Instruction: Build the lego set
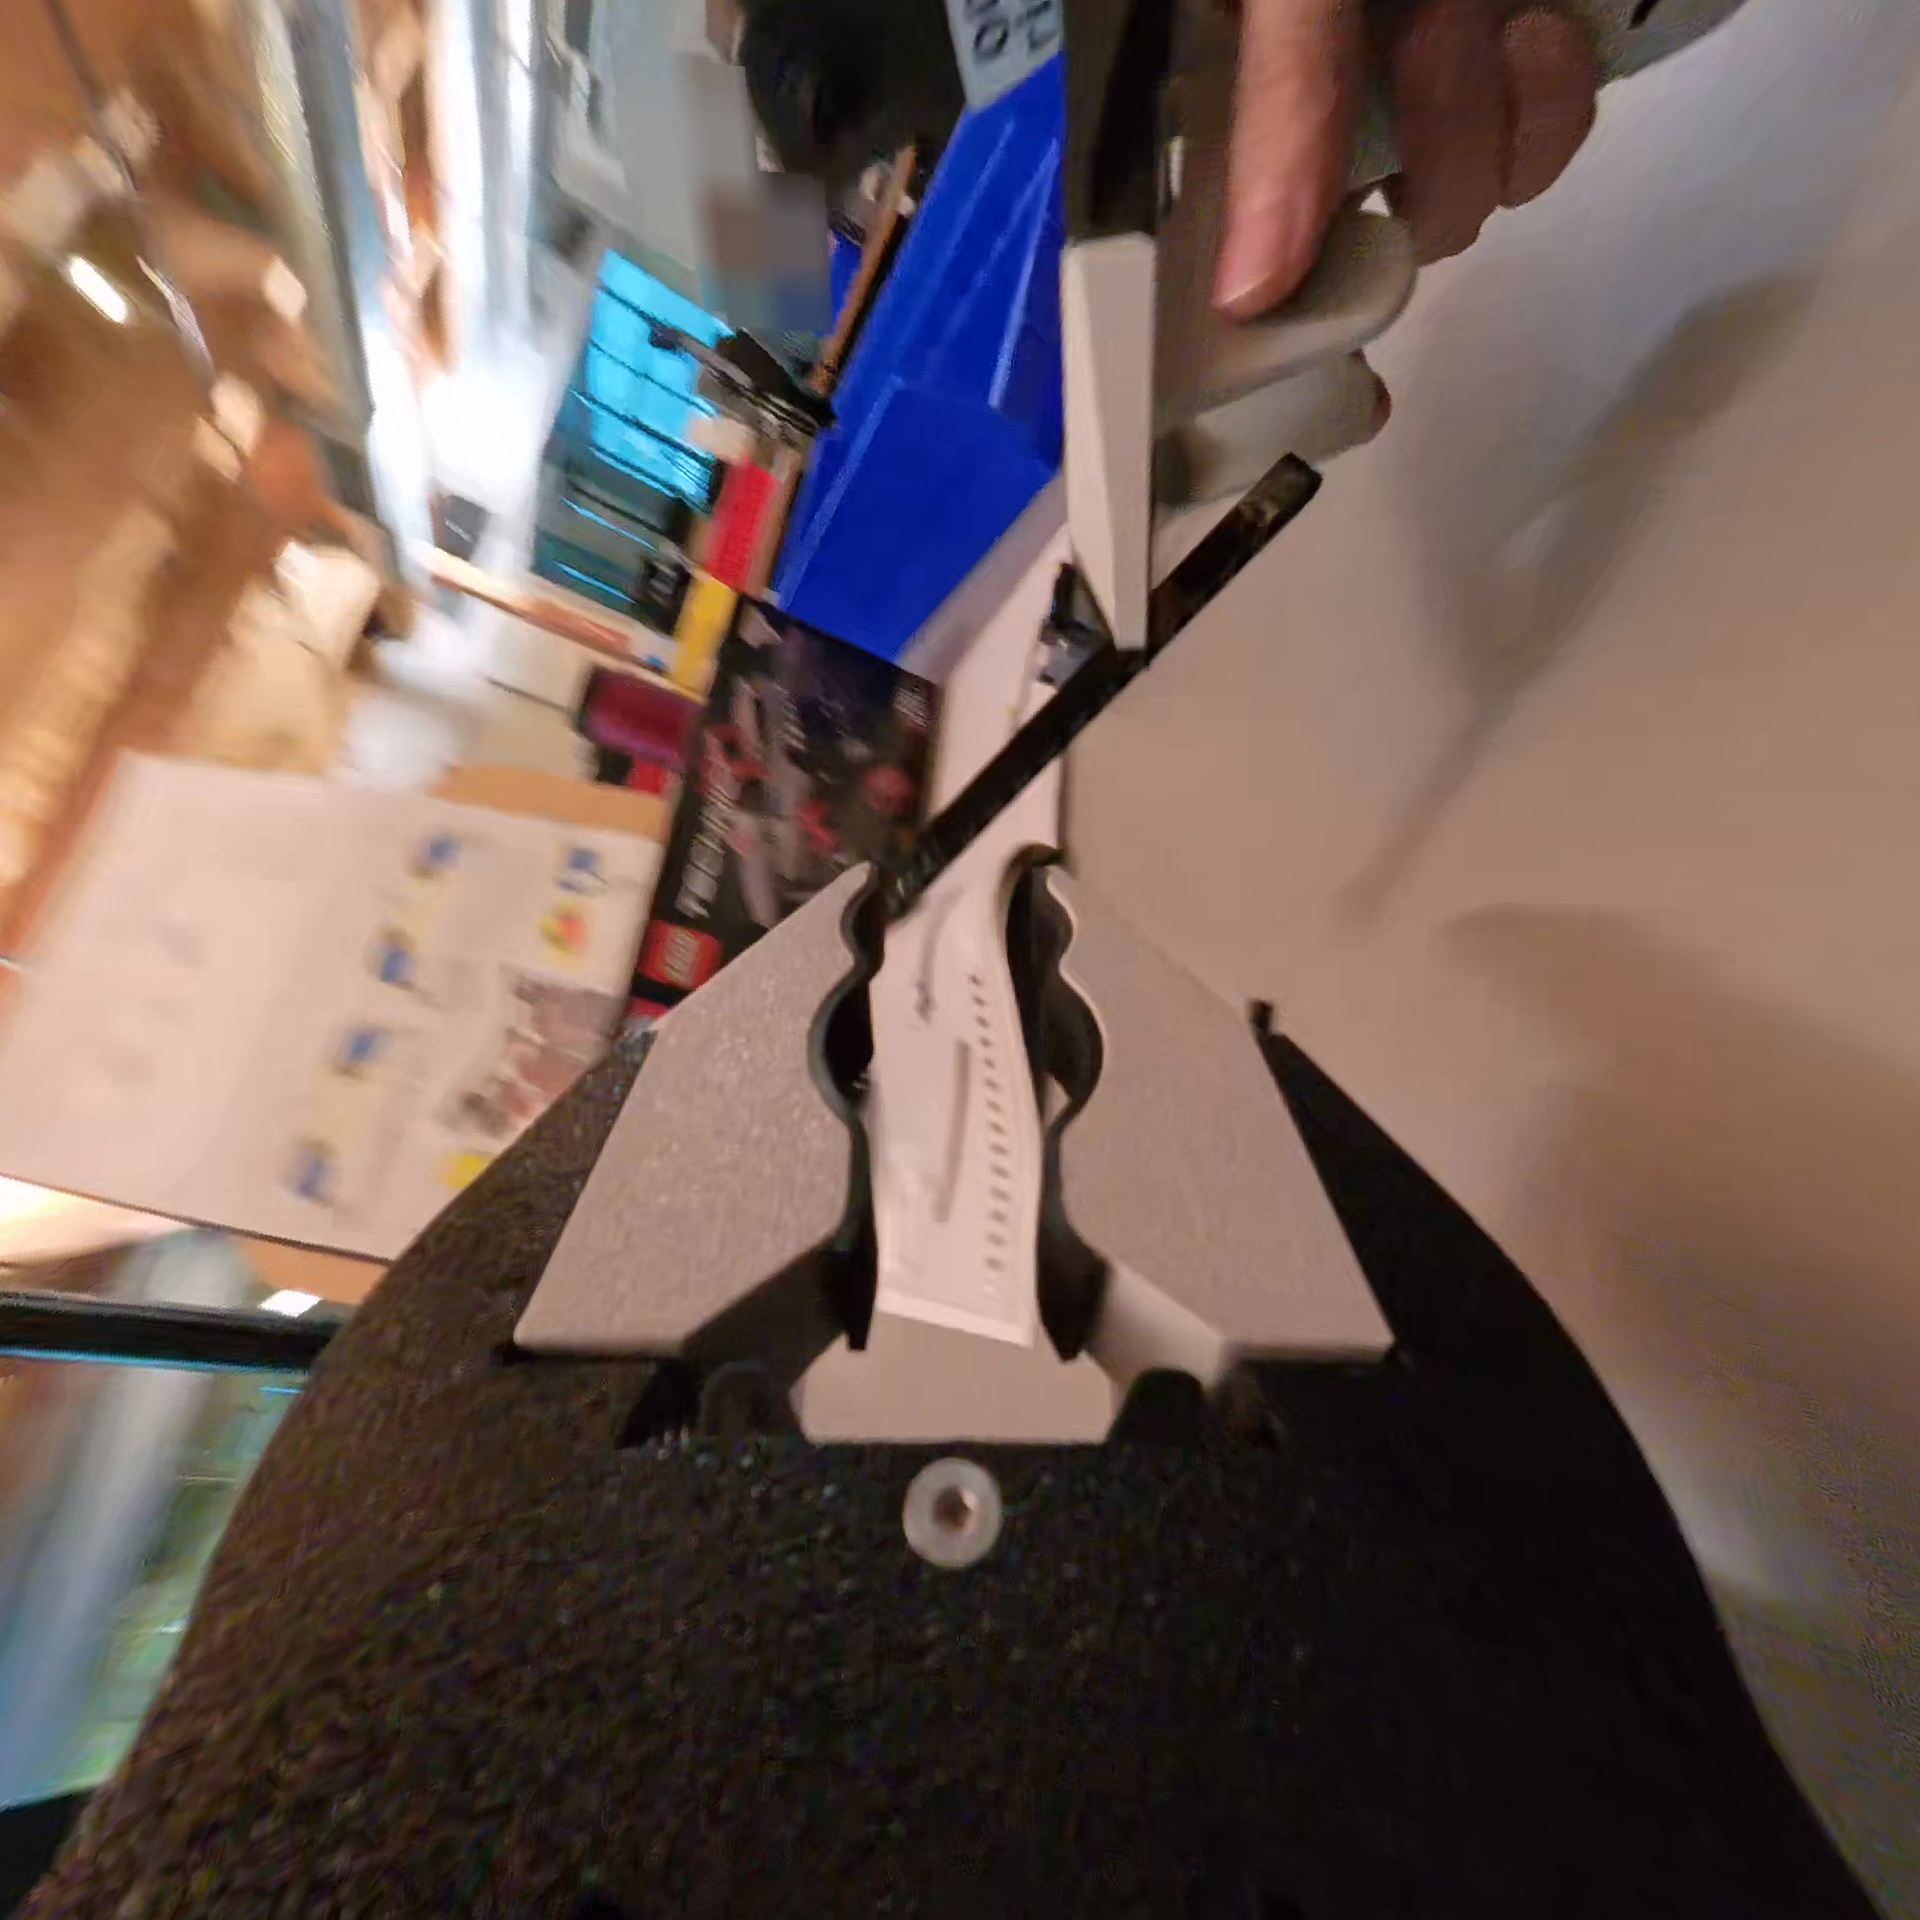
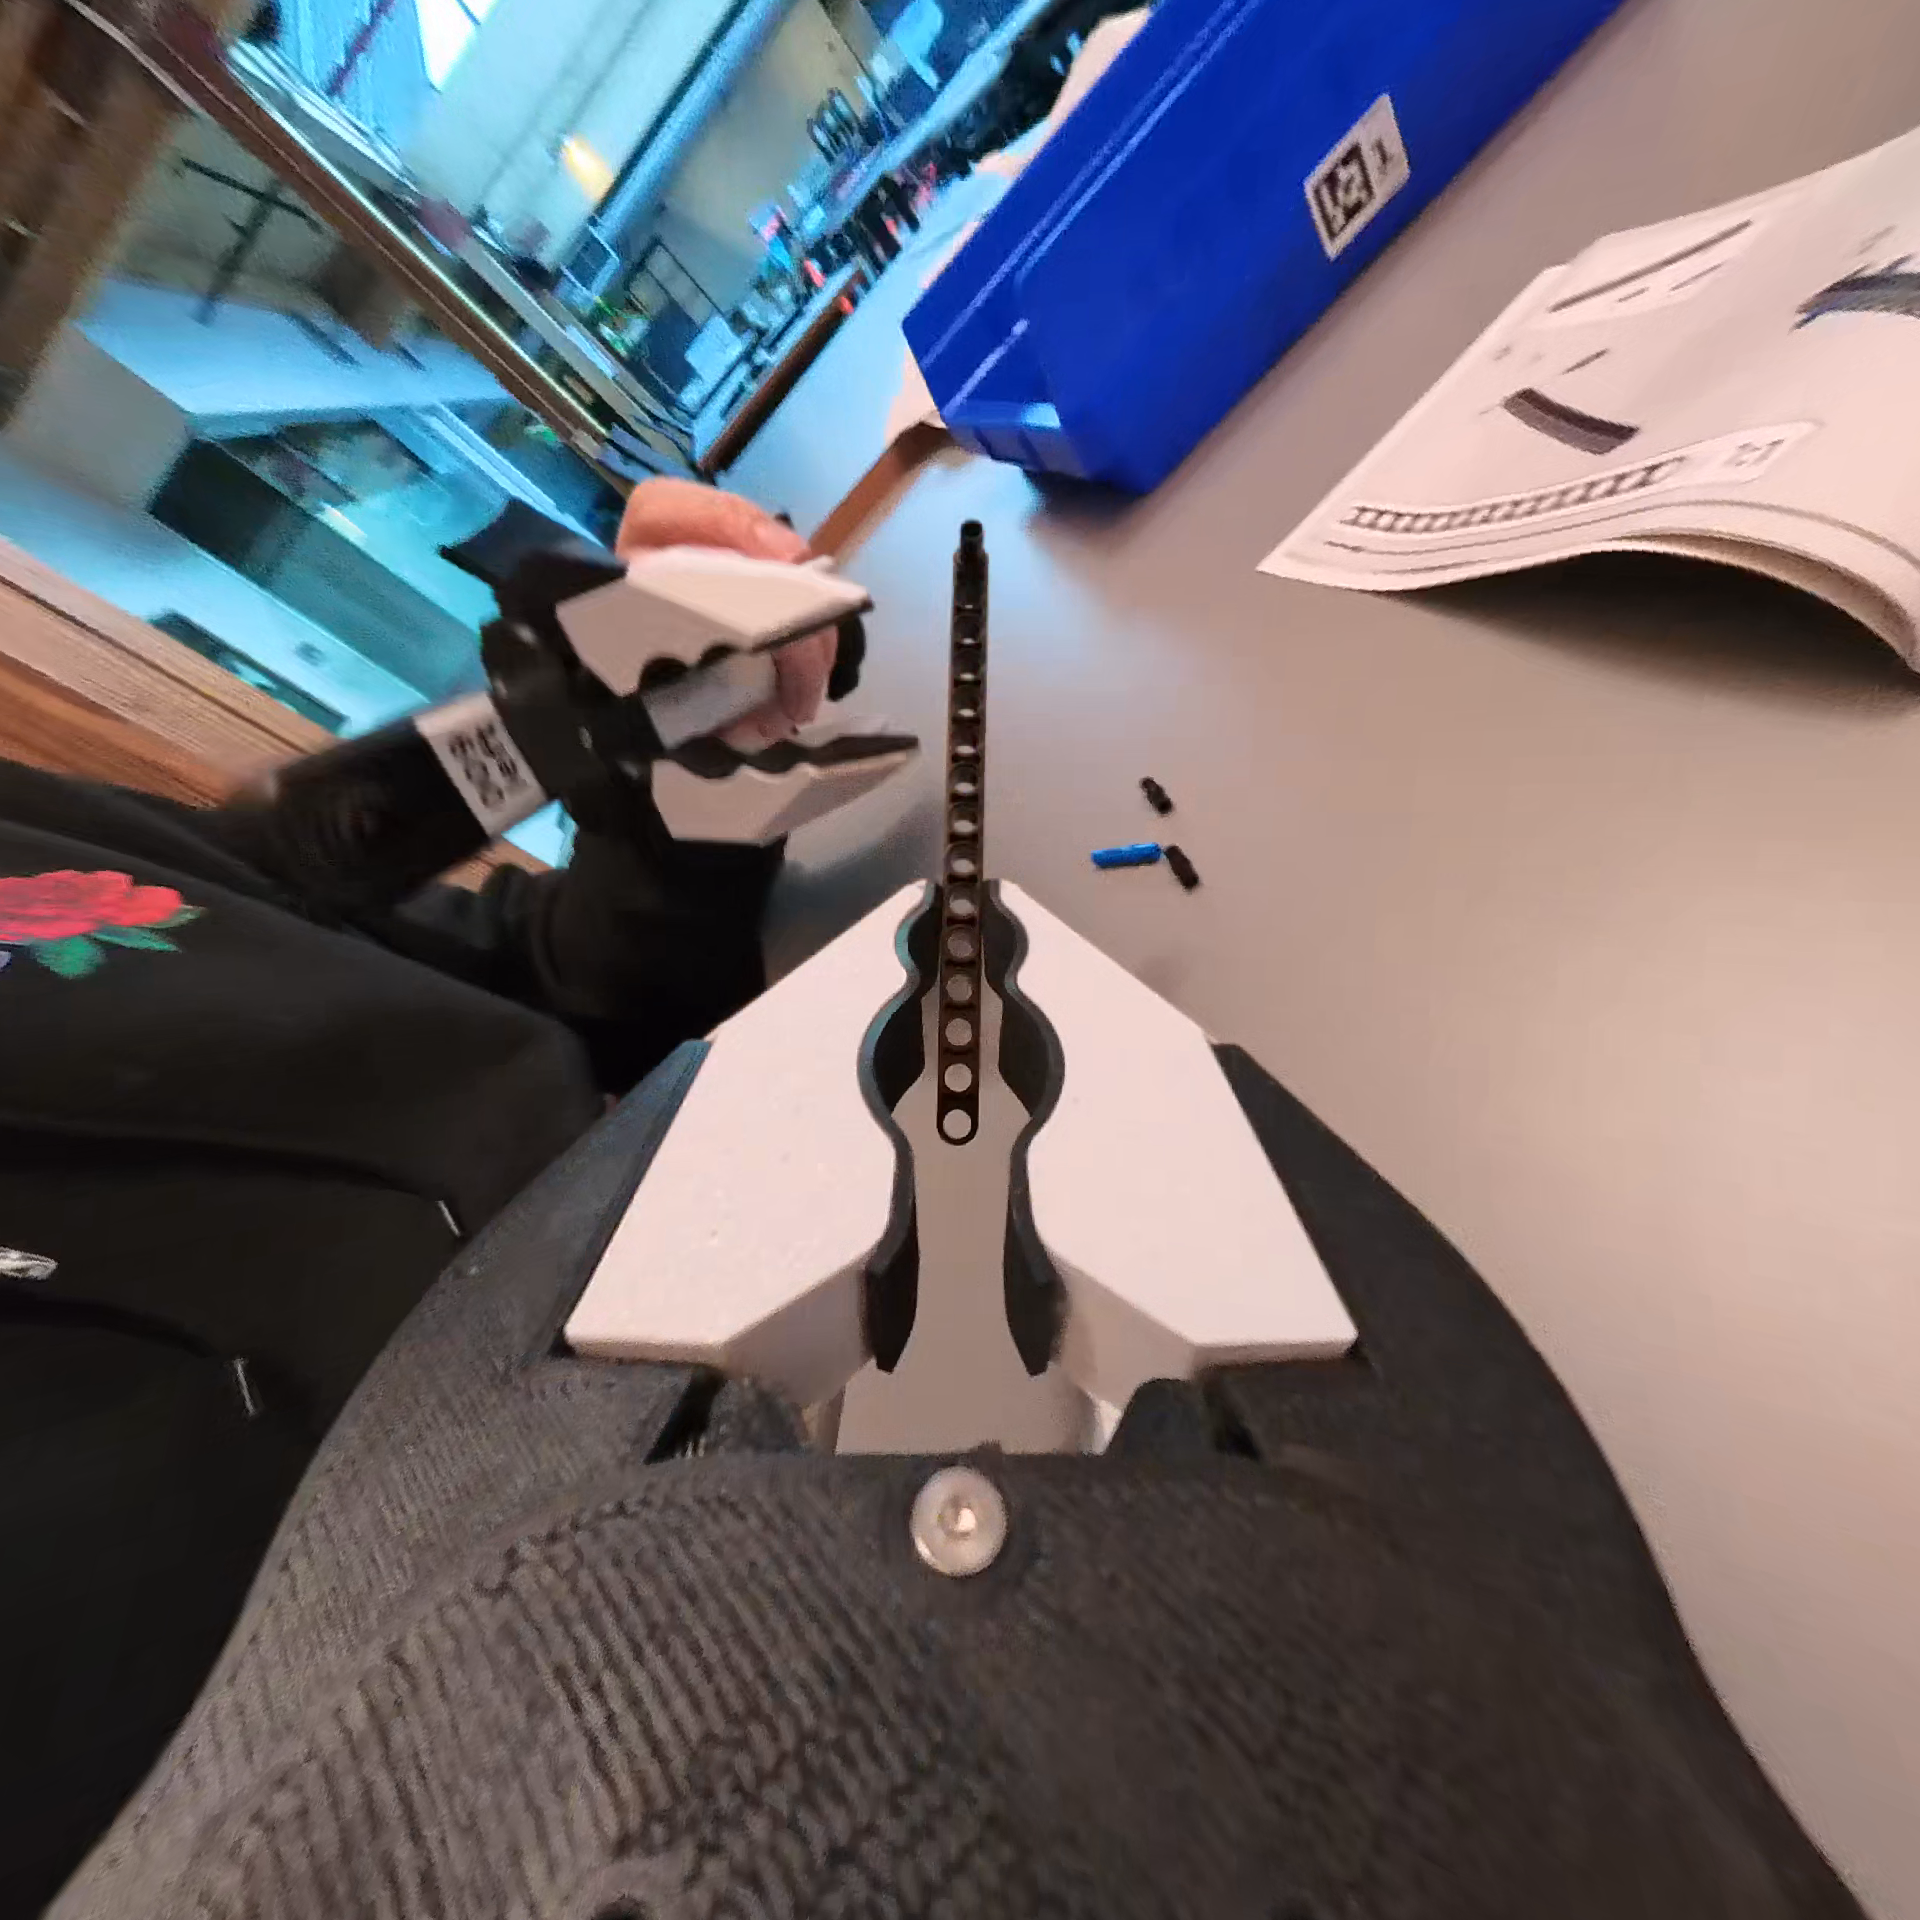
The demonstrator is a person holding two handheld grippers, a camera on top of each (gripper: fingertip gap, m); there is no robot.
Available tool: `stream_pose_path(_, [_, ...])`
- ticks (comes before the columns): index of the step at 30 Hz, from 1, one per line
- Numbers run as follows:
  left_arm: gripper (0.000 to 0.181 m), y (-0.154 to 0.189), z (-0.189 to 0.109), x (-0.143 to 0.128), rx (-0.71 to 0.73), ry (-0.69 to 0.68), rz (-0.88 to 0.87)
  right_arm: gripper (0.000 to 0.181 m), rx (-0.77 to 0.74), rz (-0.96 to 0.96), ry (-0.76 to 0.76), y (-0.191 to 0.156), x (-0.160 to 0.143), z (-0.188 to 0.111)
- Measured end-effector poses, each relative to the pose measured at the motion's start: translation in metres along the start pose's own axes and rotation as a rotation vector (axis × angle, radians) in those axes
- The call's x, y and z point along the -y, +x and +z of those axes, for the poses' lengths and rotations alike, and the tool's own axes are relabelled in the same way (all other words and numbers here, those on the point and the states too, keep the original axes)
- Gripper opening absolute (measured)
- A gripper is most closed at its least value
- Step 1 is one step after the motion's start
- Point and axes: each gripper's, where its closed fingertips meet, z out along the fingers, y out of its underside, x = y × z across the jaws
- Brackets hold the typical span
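surface: grey table (image 2: 1455,1039), seen at a steep tilt in both views; blurred shelves and windows behind.
main part: long black beam (image 2: 963,831) with a row of holes, standing out forward from the right gripper (image 2: 961,904), its far end free in the air above the table.
right gripper: fingers closed on the near end of the beam, which sits in the narrow gap between the pads.
left gripper: left gripper (image 2: 831,686) is off to the side of the beam, not touching it; fingers apart, nothing visible between them.
left wrist view: beam (image 1: 1091,707) crosses diagonally ahead of the left fingertips; whether it touches them i cannot tell, the picture is blurred.
loose parts: one blue pin (image 2: 1124,856) and two black pins (image 2: 1181,865) lying on the table just beside each other, near the beam but apart from it.
paper: open instruction booklet (image 2: 1662,416) on the far side of the table; boxed set (image 1: 810,810) standing behind.
storage: blue bin (image 2: 1195,239) at the table's far edge.
done so far: only a single beam is picked up; no pin appears fitted along its near holes, the far end is too small to tell.
left to do: by my reading nearly everything, starting with the pins into the beam.
stage: very early.
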Motion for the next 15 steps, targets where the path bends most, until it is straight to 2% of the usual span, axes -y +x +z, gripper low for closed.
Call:
stream_pose_path(4, [0.027,0.007,0.014,0.013,0.033,-0.036,0.241,0.005,0.054,0.003,-0.01,-0.014,-0.006,0.004])
stream_pose_path(6, [0.02,0.012,0.02,0.011,0.0,-0.063,0.288,0.005,0.031,-0.027,-0.038,-0.014,-0.01,0.004])
stream_pose_path(10, [0.007,0.026,0.026,0.002,-0.161,-0.104,0.211,0.012,-0.034,-0.207,-0.044,-0.013,-0.01,0.001])
stream_pose_path(12, [0.006,0.032,0.027,-0.01,-0.273,-0.171,0.115,0.031,-0.127,-0.379,-0.022,-0.007,-0.004,-0.001])
stream_pose_path(15, [0.007,0.041,0.026,-0.025,-0.433,-0.265,-0.037,0.039,-0.289,-0.698,-0.013,0.0,0.003,0.0])
